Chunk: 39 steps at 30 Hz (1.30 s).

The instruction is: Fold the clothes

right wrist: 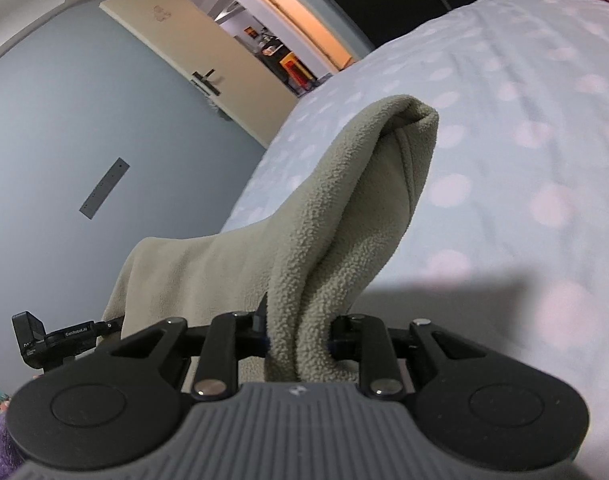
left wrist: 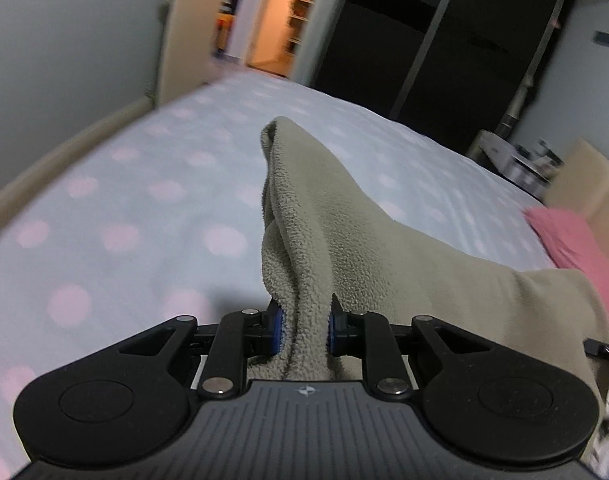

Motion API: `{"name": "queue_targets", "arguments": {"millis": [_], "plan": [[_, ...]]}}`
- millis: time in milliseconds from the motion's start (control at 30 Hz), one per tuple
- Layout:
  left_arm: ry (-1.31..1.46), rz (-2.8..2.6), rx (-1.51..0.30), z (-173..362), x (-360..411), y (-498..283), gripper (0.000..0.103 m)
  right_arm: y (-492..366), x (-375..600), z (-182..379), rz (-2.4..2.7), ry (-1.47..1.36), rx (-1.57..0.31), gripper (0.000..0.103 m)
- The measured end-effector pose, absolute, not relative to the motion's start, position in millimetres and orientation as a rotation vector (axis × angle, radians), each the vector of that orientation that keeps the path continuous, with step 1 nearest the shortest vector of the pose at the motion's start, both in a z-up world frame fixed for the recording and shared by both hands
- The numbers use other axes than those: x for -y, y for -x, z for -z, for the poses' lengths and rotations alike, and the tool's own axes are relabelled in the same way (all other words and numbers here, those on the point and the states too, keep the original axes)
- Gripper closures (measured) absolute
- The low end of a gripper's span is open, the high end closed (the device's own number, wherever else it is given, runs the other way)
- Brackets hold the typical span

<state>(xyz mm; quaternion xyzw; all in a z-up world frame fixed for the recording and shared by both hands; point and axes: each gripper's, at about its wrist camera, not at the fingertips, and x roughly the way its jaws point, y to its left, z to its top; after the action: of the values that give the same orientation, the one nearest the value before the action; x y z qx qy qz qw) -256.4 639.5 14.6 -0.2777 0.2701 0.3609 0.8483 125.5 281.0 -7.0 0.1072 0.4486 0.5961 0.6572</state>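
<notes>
A beige fleece garment point(left wrist: 344, 240) is clamped in the left tool point(left wrist: 303, 330) and the right tool point(right wrist: 296, 334), raised above the pale blue bed with pink dots point(left wrist: 144, 200). The pads are largely hidden by bunched fleece, and the garment's lower part is cut off from view. The background doorway point(left wrist: 272, 16) is blurred.

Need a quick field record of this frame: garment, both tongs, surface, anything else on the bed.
garment: beige fleece garment, lifted and stretched between both tongs, bunched at each grip
left tongs: shut on a fold of the fleece
right tongs: shut on another fold of the same fleece
surface: bed with pale blue, pink-dotted sheet, below the fleece
other item: pink cloth at the bed's right edge, left wrist view
background: open door, lit room behind it
</notes>
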Motion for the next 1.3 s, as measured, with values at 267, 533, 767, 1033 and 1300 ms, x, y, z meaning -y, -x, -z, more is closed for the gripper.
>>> {"name": "queue_targets", "arguments": {"millis": [267,533,767,1033,1300], "plan": [[0.544,-0.927,-0.529,-26,-747,260,0.085,-114,-450,9,-1.406,-0.203,-0.995,0.078],[0.518,-1.046,-0.492,-3,-825,256,0.085,-95,-588,28,-1.438,-0.177,-0.928,0.078],[0.513,-1.151,-0.459,17,-881,258,0.086,-72,-673,48,-1.463,-0.098,-0.860,0.078],[0.492,-1.175,-0.463,37,-912,256,0.086,-55,-716,75,-1.448,-0.092,-0.862,0.078],[0.535,-1.240,-0.470,60,-941,268,0.080,-54,-743,91,-1.363,0.028,-0.802,0.066]]}}
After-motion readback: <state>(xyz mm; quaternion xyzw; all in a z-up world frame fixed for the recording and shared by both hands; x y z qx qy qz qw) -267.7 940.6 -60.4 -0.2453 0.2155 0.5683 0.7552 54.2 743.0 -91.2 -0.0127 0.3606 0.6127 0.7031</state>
